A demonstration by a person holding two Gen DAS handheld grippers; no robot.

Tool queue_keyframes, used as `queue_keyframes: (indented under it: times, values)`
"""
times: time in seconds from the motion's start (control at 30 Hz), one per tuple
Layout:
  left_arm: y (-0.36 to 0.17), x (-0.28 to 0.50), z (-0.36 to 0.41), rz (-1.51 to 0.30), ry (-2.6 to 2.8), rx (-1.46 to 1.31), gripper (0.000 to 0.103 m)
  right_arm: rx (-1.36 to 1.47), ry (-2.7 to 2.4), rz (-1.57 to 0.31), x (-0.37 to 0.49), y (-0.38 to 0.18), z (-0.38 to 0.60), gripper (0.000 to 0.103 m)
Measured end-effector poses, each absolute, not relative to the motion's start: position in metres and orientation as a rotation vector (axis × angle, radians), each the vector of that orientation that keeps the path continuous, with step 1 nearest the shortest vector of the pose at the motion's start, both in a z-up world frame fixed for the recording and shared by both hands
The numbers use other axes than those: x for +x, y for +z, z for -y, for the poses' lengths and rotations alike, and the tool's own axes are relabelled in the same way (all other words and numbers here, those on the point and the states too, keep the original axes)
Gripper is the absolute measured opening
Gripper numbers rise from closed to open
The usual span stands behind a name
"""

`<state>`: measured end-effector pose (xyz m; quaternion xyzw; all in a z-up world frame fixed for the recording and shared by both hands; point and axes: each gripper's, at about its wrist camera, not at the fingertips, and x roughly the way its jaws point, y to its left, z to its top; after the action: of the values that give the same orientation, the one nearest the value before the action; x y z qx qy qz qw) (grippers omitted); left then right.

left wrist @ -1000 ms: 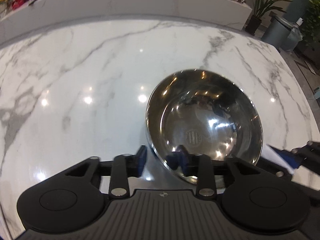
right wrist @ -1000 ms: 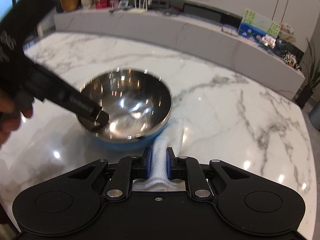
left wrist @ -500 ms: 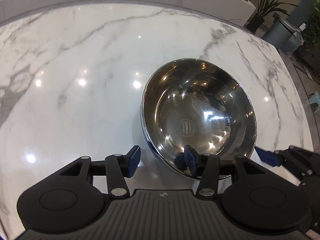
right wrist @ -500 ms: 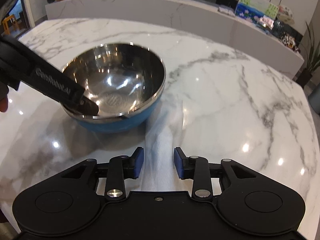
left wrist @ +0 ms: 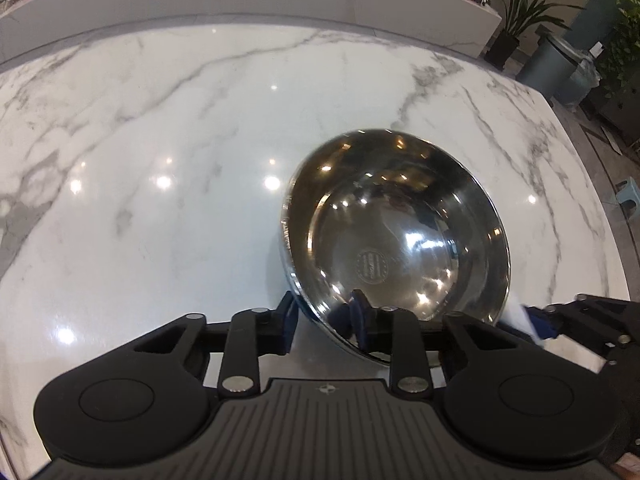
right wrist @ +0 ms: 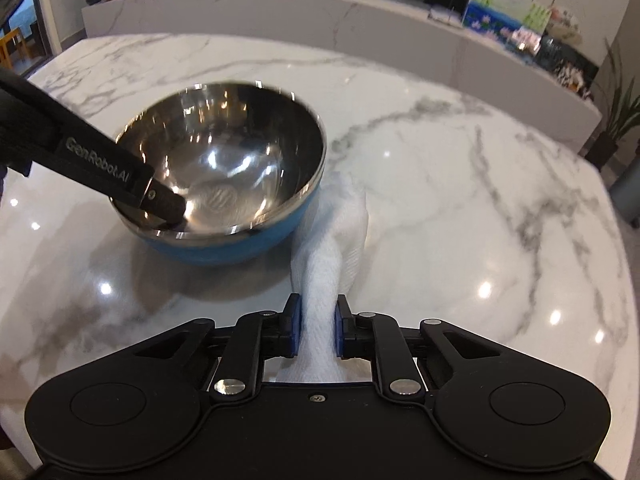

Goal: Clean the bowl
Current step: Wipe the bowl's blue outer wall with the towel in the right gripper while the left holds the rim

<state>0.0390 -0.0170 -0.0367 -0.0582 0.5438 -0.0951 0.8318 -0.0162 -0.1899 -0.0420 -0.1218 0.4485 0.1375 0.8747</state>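
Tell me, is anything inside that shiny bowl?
One finger of the left gripper, whose jaws are closing over the near rim, sits inside the bowl. Otherwise only reflections and a round stamp. The white cloth lies outside, beside it.

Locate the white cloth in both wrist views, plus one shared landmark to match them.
Left wrist: only a small white corner of the cloth shows at the right edge, beside the right gripper.
Right wrist: cloth runs up the lower centre, pinched in the right gripper, its far end beside the bowl.
Shared landmark: the steel bowl, with the left gripper closing over its rim.
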Motion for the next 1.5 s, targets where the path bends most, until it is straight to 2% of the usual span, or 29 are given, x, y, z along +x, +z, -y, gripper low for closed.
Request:
queue_keyframes:
  times: [0.23, 0.5, 0.77, 0.83, 0.93, 1.17, 1.3, 1.43, 1.5]
  values:
    - [-0.037, 0.042, 0.019, -1.144, -0.197, -0.11, 0.021, -0.225, 0.28, -0.846, -0.018, -0.023, 0.199, 0.014]
    - [-0.036, 0.039, 0.026, -1.158, -0.257, -0.068, 0.021, -0.311, 0.341, -0.947, -0.018, -0.043, 0.181, 0.014]
    - [-0.039, 0.039, 0.026, -1.181, -0.261, -0.092, 0.022, -0.312, 0.334, -0.962, -0.017, -0.044, 0.184, 0.014]
    - [-0.039, 0.038, 0.026, -1.188, -0.256, -0.103, 0.023, -0.309, 0.33, -0.958, -0.016, -0.043, 0.185, 0.014]
    - [-0.04, 0.037, 0.026, -1.199, -0.249, -0.119, 0.034, -0.311, 0.33, -0.954, -0.017, -0.042, 0.186, 0.014]
    - [-0.041, 0.035, 0.025, -1.209, -0.235, -0.141, 0.036, -0.316, 0.333, -0.959, -0.018, -0.043, 0.184, 0.014]
    - [-0.04, 0.035, 0.025, -1.199, -0.231, -0.136, 0.034, -0.32, 0.334, -0.961, -0.018, -0.043, 0.183, 0.014]
    - [-0.039, 0.034, 0.024, -1.188, -0.226, -0.131, 0.023, -0.32, 0.331, -0.956, -0.017, -0.042, 0.184, 0.014]
    - [-0.039, 0.034, 0.024, -1.182, -0.224, -0.128, 0.023, -0.31, 0.321, -0.93, -0.018, -0.038, 0.185, 0.014]
